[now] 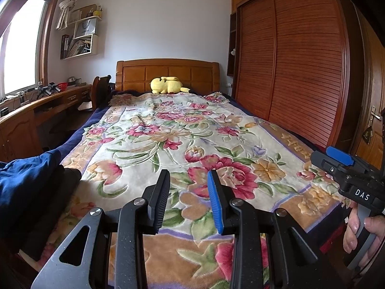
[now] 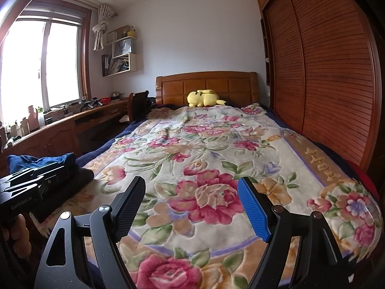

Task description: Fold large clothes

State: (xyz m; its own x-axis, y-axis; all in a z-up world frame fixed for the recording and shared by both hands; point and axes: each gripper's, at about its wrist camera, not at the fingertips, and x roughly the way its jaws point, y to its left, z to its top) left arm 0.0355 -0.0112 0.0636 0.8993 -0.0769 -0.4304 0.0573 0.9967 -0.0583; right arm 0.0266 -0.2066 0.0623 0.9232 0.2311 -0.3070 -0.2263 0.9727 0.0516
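Note:
A pile of dark clothes, a blue garment (image 1: 26,180) on top of black ones (image 1: 60,192), lies at the left near corner of the bed; it also shows in the right wrist view (image 2: 48,161). My left gripper (image 1: 189,177) is open and empty, held above the floral blanket (image 1: 168,132) at the foot of the bed, right of the pile. My right gripper (image 2: 192,184) is open and empty, above the blanket (image 2: 216,144) further right. Its body shows at the right edge of the left wrist view (image 1: 349,173).
A yellow plush toy (image 1: 167,85) lies by the wooden headboard (image 1: 168,72). A slatted wooden wardrobe (image 1: 288,60) runs along the bed's right side. A desk (image 2: 60,125) with small items stands under the window on the left.

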